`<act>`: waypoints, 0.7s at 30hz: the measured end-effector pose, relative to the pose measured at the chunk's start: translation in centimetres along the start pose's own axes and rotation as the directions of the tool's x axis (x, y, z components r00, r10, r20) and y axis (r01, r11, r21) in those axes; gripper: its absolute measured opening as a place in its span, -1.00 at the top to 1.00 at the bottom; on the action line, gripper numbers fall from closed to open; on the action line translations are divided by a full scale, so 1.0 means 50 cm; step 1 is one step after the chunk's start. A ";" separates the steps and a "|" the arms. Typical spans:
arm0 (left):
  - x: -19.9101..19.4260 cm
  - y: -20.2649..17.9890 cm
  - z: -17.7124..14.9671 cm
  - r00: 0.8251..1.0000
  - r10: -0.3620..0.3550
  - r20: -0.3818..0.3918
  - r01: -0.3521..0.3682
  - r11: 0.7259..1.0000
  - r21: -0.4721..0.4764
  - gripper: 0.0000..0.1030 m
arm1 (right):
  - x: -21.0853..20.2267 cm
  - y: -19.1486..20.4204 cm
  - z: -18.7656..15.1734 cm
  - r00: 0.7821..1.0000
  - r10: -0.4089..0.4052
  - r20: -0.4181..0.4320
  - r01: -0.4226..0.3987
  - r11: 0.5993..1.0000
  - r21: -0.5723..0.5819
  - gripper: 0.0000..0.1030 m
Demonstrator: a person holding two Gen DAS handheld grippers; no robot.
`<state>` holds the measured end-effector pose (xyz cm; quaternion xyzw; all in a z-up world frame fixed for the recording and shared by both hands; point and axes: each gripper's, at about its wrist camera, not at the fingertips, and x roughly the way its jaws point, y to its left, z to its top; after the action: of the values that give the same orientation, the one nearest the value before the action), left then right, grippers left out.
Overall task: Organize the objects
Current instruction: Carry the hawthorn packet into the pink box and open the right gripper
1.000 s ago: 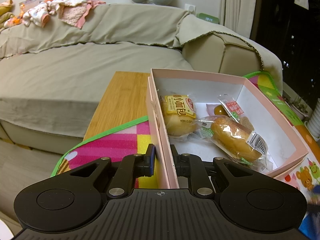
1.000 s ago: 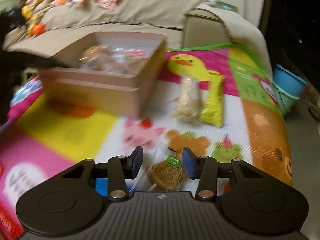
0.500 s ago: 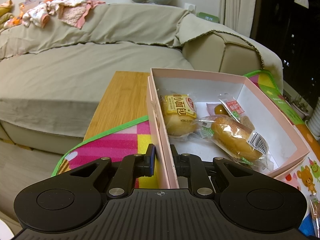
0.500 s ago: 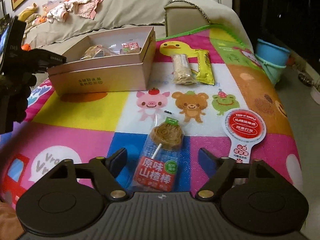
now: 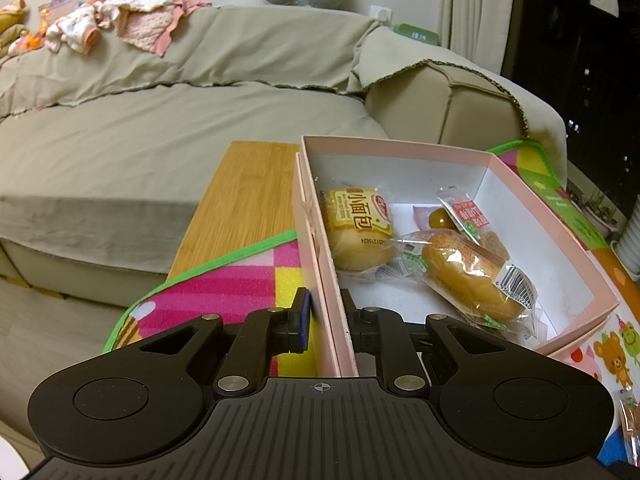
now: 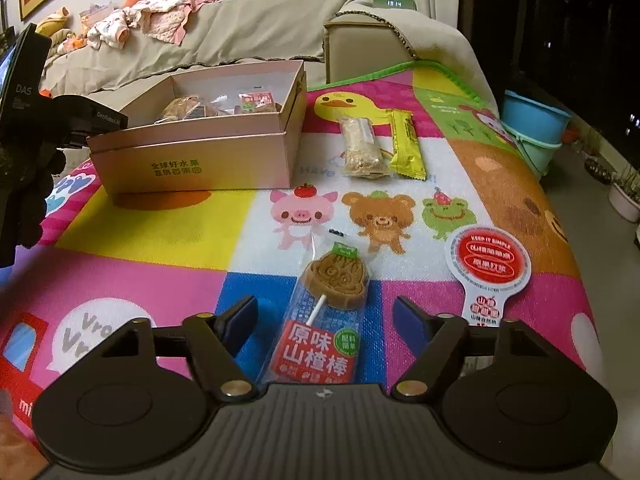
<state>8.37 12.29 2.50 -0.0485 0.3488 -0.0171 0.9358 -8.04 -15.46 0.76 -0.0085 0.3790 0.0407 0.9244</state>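
Pink box (image 5: pixel 320 264) wall clamped in my left gripper (image 5: pixel 323 316). My right gripper (image 6: pixel 325 320) has just been narrowing, unclenched, straddling the hawthorn lollipop packet (image 6: pixel 324 320) flat on the play mat (image 6: pixel 160 240).

The lollipop wrapper (image 6: pixel 318 344) reads 原味山楂棒. The bread packet (image 5: pixel 360 216) reads 小面包. The round card (image 6: pixel 488 260) says KEEP IT SIMPLE.

Warm dim indoor light, sharp focus, dark window side, fisheye bending at edges, glare on wrappers
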 end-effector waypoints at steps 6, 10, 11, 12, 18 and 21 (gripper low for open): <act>-0.001 0.000 0.000 1.000 0.007 -0.010 -0.007 1.000 0.008 0.68 | 0.003 0.013 0.018 0.999 0.037 -0.018 -0.038 0.998 -0.057 0.25; -0.003 -0.005 0.003 1.000 0.019 -0.017 -0.019 1.000 0.013 0.69 | 0.004 0.014 0.032 0.996 0.071 -0.048 -0.074 0.995 -0.072 0.32; -0.004 -0.006 0.003 1.000 0.021 -0.018 -0.021 1.000 0.015 0.69 | 0.004 0.013 0.036 0.996 0.077 -0.053 -0.081 0.994 -0.073 0.33; -0.004 -0.006 0.004 1.000 0.021 -0.019 -0.021 1.000 0.015 0.69 | 0.001 0.011 0.041 0.995 0.083 -0.053 -0.087 0.994 -0.071 0.33; -0.004 -0.007 0.004 1.000 0.019 -0.018 -0.019 1.000 0.013 0.69 | -0.043 -0.006 0.119 0.990 0.137 0.026 -0.135 0.989 -0.052 0.33; -0.006 -0.006 0.005 1.000 0.013 -0.018 -0.012 1.000 0.010 0.68 | -0.063 -0.002 0.184 0.981 0.165 0.099 -0.160 0.985 -0.057 0.33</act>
<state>8.28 12.04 2.91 -0.0414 0.3575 -0.0135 0.9329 -3.81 -15.34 9.52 0.0018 0.3292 0.1258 0.9359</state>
